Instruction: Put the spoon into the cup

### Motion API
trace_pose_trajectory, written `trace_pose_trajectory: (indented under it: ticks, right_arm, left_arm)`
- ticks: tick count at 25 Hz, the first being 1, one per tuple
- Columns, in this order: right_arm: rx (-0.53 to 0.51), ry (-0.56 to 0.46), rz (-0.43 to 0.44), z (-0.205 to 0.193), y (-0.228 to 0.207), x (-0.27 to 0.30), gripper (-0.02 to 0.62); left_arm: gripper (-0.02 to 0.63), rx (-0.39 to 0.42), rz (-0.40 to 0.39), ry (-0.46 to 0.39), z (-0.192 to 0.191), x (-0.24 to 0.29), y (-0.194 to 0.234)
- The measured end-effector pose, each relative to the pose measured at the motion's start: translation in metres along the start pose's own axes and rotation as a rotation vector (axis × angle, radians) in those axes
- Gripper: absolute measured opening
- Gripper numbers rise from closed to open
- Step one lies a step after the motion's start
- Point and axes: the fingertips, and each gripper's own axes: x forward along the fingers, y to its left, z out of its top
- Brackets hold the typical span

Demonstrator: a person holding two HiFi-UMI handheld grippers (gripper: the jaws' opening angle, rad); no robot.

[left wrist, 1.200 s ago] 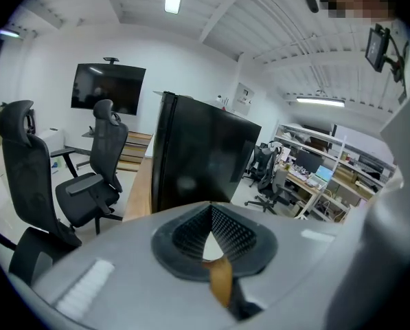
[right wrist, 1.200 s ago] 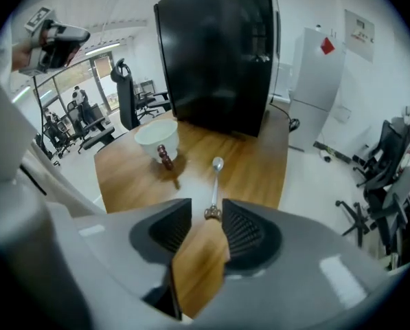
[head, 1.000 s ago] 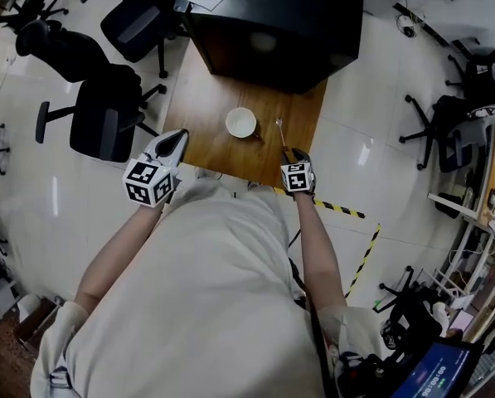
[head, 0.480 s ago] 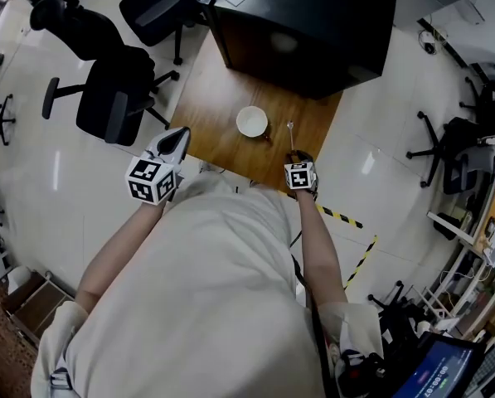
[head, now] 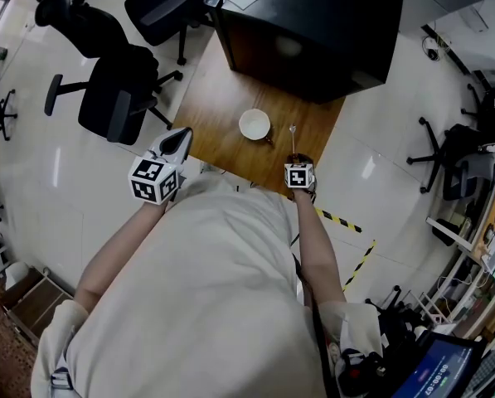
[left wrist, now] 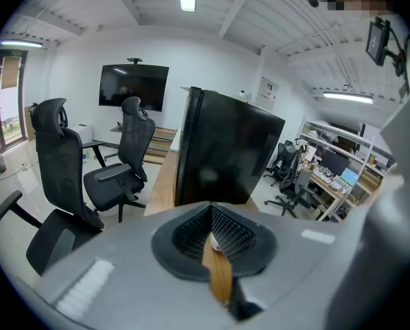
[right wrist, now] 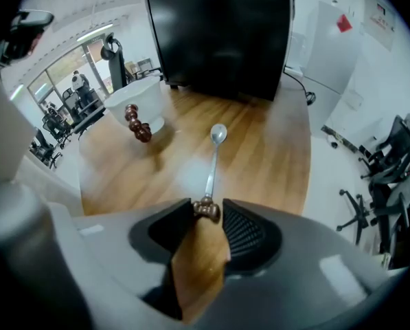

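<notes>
A metal spoon [right wrist: 212, 158] with a brown knobbed handle end lies flat on the wooden table [right wrist: 273, 150], bowl pointing away from me. My right gripper [right wrist: 206, 215] points steeply down at it, jaws apart, and the brown handle end sits between the fingertips. The white cup [right wrist: 137, 99] with a brown beaded handle stands to the spoon's left. In the head view the cup [head: 254, 124] is left of the spoon [head: 293, 133] and the right gripper [head: 296, 159] is at the table's near edge. My left gripper [head: 178, 138] hovers off the table's left corner, jaws narrowly apart and empty [left wrist: 215, 239].
A tall black cabinet [head: 313, 31] stands on the table's far end. Black office chairs [head: 114, 89] are on the floor to the left. Yellow-black floor tape [head: 346, 218] runs at the right, just past the table's near corner.
The right gripper has sunk slightly over the spoon's handle end. The left gripper has hardly moved. The head view has drifted a little.
</notes>
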Motion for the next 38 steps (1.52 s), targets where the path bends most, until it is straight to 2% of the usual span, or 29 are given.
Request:
trace_pose_trajectory:
  ticks: [5,9,14,26,32,38]
  right_arm:
    - [-0.001,-0.041,-0.011,0.008,-0.005,0.003,0.127]
    - [0.009,0.000,-0.026,0.000,-0.006,-0.001,0.126]
    - [0.019,-0.023,-0.047,0.009,-0.005,-0.012,0.126]
    - [0.047,-0.218,-0.015,0.060,0.010,-0.074,0.126]
    - [0.093,-0.284,-0.008,0.076,0.017,-0.101,0.126]
    - [0.086,-0.325,0.027,0.089,0.034,-0.121,0.126]
  left_arm:
    - [0.003,0.012,-0.009,0.002,0.004,0.005,0.000]
    - [0.003,0.011,-0.012,0.005,0.003,0.007,0.000]
    - [0.003,0.011,-0.021,0.008,0.005,0.011,0.001]
    - [0.003,0.007,-0.070,-0.015,0.012,0.019,0.000]
    - [0.003,-0.005,-0.103,-0.025,0.013,0.018,0.000]
    - [0.003,-0.025,-0.132,-0.024,0.011,0.020,-0.002]
